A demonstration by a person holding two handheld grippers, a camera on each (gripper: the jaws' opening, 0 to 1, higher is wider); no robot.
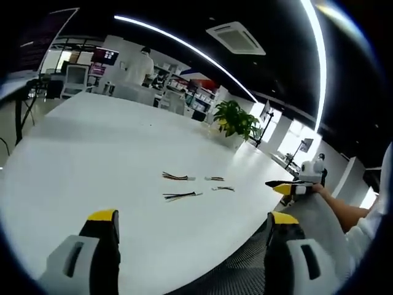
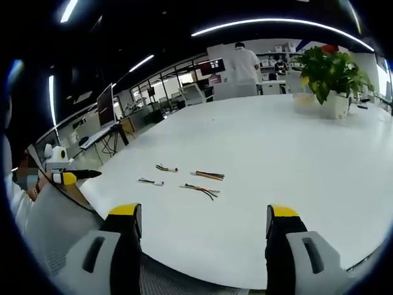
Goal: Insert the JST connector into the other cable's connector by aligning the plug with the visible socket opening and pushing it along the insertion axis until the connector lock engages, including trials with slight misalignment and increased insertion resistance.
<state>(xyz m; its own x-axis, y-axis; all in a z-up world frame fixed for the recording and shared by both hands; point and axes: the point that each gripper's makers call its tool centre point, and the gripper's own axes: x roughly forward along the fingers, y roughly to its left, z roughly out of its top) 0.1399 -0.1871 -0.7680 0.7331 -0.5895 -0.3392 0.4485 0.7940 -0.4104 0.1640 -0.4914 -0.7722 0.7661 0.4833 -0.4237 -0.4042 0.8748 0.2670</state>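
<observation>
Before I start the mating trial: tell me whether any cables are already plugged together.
Apart. Four cables lie separately on the white table, gaps between them; both grippers are open and empty.

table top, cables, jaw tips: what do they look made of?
Table: smooth white laminate or painted board, probably; faint ceiling-light sheen, no grain.
Cables: thin multicoloured wires, likely plastic-insulated, with small pale ends; too small to tell the housing.
Right gripper and left gripper: matt black jaws, yellow tips, grey bodies, probably moulded plastic.

Open office: white table [image 1: 92,153], potted plant [image 2: 331,77], ceiling light strips [image 1: 184,43], distant desks.
</observation>
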